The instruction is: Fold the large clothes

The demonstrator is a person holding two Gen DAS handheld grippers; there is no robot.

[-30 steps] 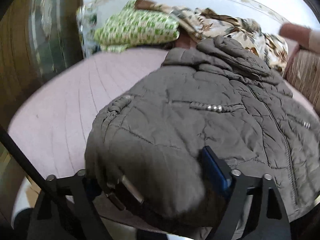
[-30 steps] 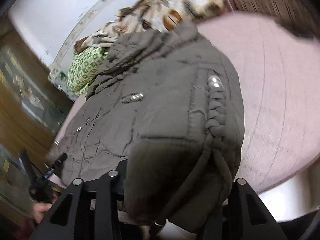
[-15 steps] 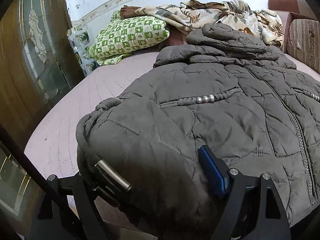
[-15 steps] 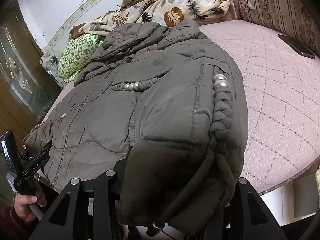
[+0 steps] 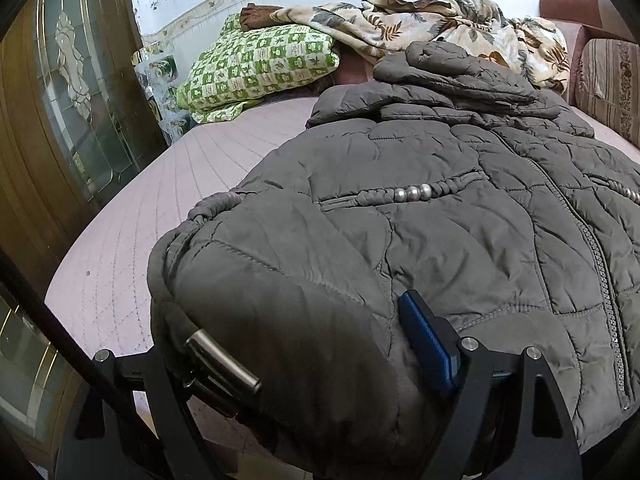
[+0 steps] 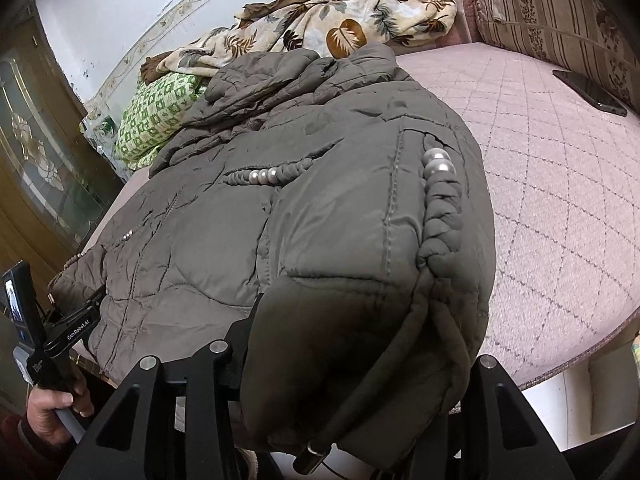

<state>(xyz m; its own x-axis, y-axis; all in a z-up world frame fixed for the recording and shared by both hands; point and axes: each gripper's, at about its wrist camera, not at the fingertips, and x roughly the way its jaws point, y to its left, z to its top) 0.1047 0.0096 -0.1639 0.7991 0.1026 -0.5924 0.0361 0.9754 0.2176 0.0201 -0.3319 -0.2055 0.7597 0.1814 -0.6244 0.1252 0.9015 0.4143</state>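
the grey padded jacket (image 5: 440,208) lies on the bed (image 5: 168,200), its hem corners bunched inside the left gripper (image 5: 320,364) and right gripper (image 6: 352,376); whether either presses it i cannot tell. the left gripper handle (image 6: 78,330) reads "genrobot.ai".

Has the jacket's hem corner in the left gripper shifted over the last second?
No. The jacket corner sits between the left gripper's fingers as before; only the green checked pillow changed, with the camera's tilt.

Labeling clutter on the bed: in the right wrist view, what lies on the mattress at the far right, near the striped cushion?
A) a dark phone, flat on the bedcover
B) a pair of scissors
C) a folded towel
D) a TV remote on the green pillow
A: a dark phone lies flat on the pink quilted bedcover, beside the striped cushion and apart from the grey jacket.
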